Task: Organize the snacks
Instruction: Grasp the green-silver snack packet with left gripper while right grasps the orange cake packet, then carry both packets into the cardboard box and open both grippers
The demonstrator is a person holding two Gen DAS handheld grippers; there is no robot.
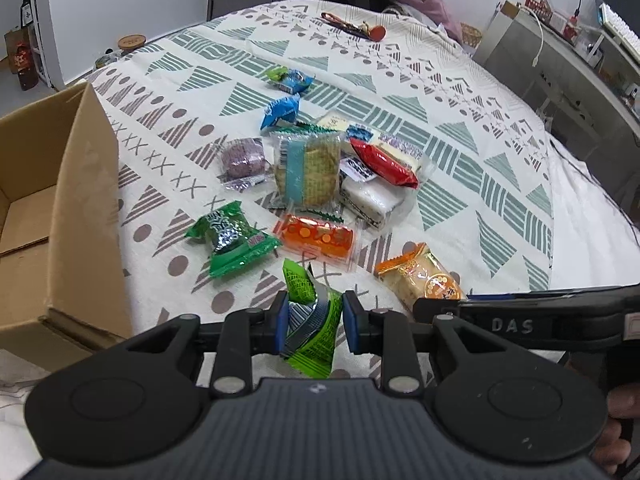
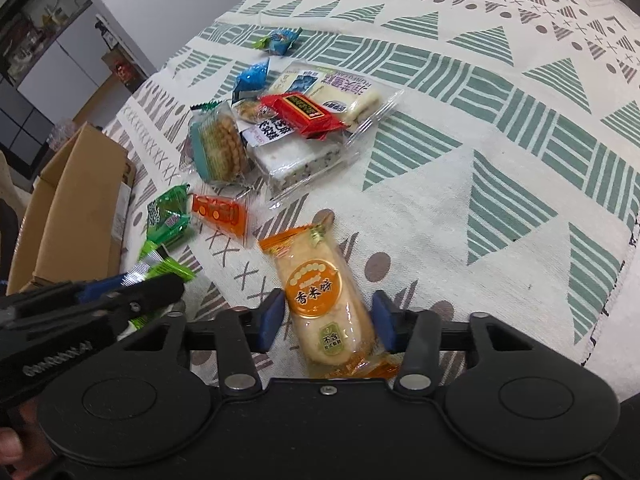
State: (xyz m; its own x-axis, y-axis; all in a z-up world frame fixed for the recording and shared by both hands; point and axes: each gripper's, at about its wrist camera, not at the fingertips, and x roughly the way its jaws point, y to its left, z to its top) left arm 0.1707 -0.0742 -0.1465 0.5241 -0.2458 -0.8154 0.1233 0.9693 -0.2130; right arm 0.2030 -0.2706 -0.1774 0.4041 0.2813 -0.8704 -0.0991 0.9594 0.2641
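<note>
Blue pads of my left gripper (image 1: pixel 314 320) press both sides of a twisted green snack packet (image 1: pixel 310 336), holding it just above the cloth. In the right wrist view, my right gripper (image 2: pixel 326 318) is open, straddling an orange rice cracker packet (image 2: pixel 320 292) that lies flat on the cloth, its pads close beside it. That packet (image 1: pixel 420 278) and the right gripper's finger also show in the left wrist view. An open cardboard box (image 1: pixel 80 200) stands at the left. Loose snacks lie ahead: another green packet (image 1: pixel 230 236), an orange one (image 1: pixel 316 236), a biscuit pack (image 1: pixel 306 172) and a red packet (image 1: pixel 384 162).
A patterned tablecloth (image 1: pixel 460 152) covers the table and drops off at the right edge. Two blue packets (image 1: pixel 282 110) and a purple cake (image 1: pixel 244 158) lie further back. Small items (image 1: pixel 352 26) rest at the far end. A grey desk (image 1: pixel 560 64) stands beyond on the right.
</note>
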